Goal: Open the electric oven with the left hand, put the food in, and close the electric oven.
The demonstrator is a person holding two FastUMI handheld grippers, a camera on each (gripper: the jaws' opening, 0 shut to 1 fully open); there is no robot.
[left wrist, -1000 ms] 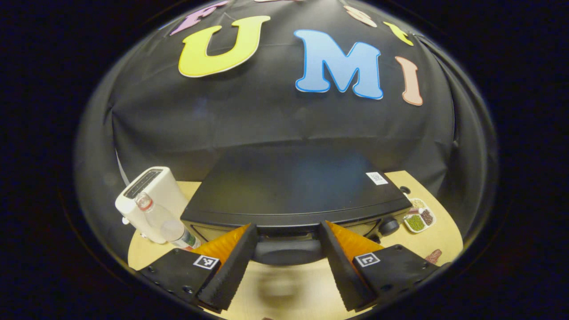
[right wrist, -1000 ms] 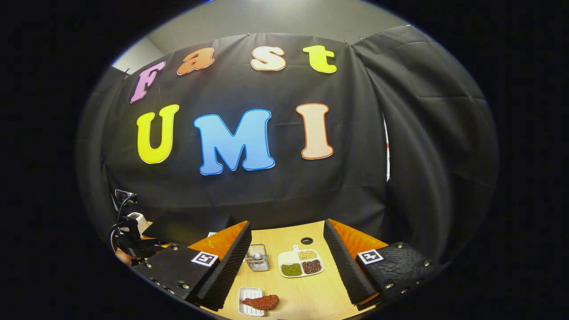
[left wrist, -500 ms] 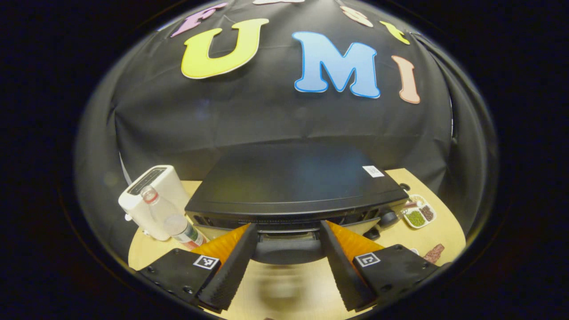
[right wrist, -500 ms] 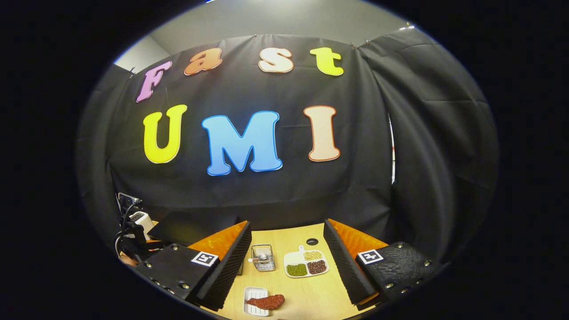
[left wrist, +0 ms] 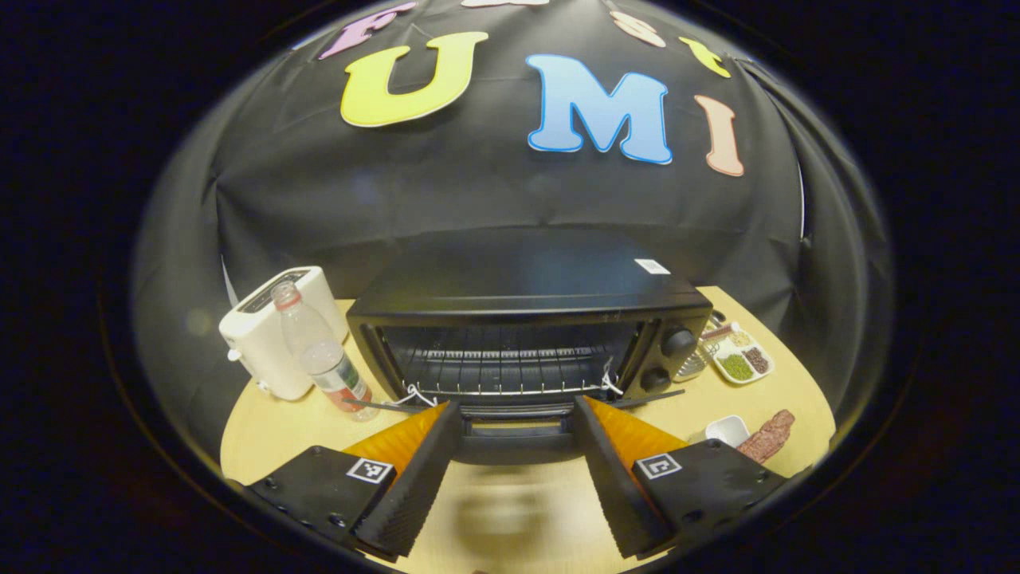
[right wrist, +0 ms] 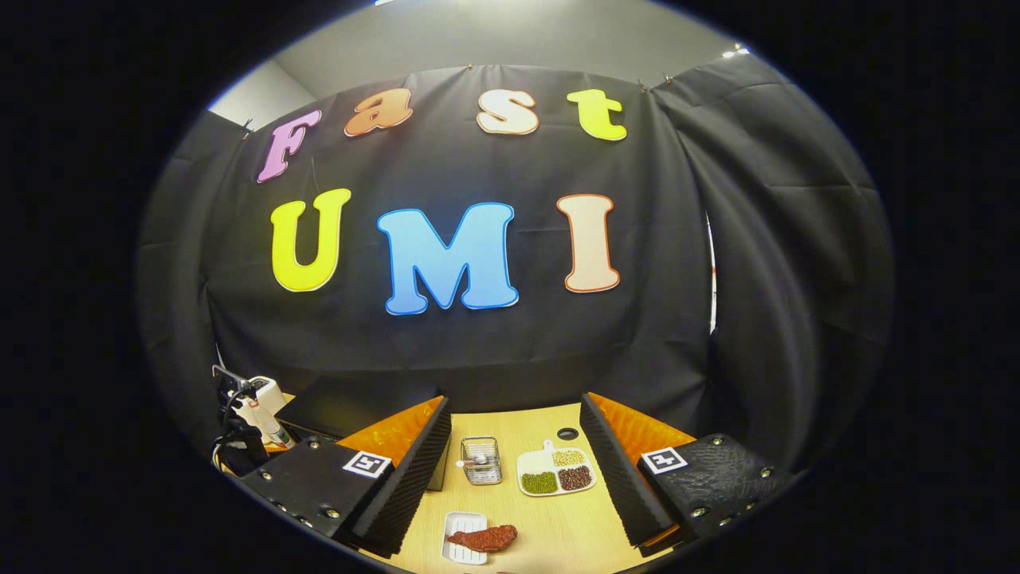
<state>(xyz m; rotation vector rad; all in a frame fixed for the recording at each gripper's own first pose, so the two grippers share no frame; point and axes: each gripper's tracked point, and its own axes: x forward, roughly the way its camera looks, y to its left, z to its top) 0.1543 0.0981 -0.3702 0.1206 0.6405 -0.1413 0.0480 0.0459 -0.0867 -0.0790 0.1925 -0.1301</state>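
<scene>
Place: a staged recording booth, likely a lab mock-up of a kitchen.
Walls: black cloth (right wrist: 494, 351) hung all round.
Props: wooden table (right wrist: 550, 542), oven (left wrist: 518, 319), toaster (left wrist: 267, 343).

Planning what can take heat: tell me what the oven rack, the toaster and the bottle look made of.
Oven rack: bare metal wire, by its thin bright parallel bars. Toaster: probably cream plastic, smooth and matte. Bottle: clear plastic, likely; see-through, with a coloured label.
</scene>
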